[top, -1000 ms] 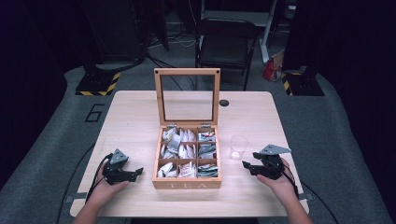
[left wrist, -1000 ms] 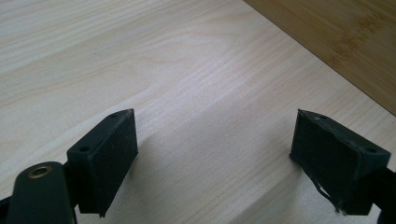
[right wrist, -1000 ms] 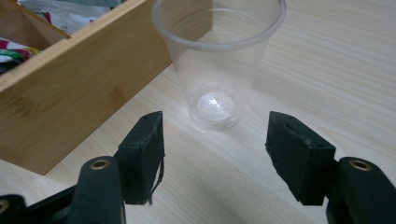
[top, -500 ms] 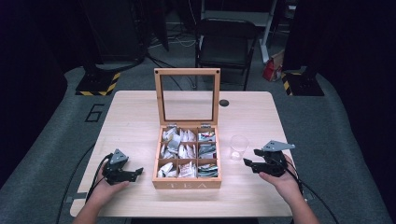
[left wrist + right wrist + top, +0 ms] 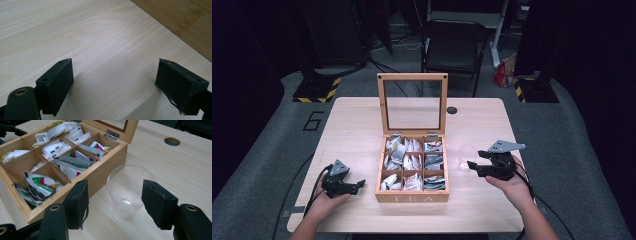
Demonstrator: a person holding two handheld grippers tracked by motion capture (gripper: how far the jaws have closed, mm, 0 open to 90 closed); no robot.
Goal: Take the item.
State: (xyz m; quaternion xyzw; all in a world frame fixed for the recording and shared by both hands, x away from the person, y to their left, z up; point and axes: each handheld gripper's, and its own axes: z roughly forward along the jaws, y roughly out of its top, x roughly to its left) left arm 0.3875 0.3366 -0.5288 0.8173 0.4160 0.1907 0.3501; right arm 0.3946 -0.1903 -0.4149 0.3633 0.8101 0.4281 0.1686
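Two grippers are in my hands, both with jaws spread and nothing between them. My left gripper (image 5: pixel 354 184) rests low on the pale wooden table (image 5: pixel 352 125), near its front left corner, pointing toward the tea box (image 5: pixel 413 196); in the left gripper view its black pads (image 5: pixel 58 82) sit just above bare wood grain, with the box's darker bamboo wall crossing the top right corner. My right gripper (image 5: pixel 473 167) hovers at the right of the box, jaws gaping toward a clear plastic cup (image 5: pixel 128 191) that stands upright and empty just beside the box's right wall; I can't tell whether cup and box touch. The box is open, its glass-paned lid (image 5: pixel 413 102) standing upright at the back, and its compartments hold tea packets (image 5: pixel 41 185), white ones and green-and-red ones. Beyond the lid, a round cable hole (image 5: pixel 452 110) is set in the tabletop. A black chair (image 5: pixel 454 45) stands behind the table.
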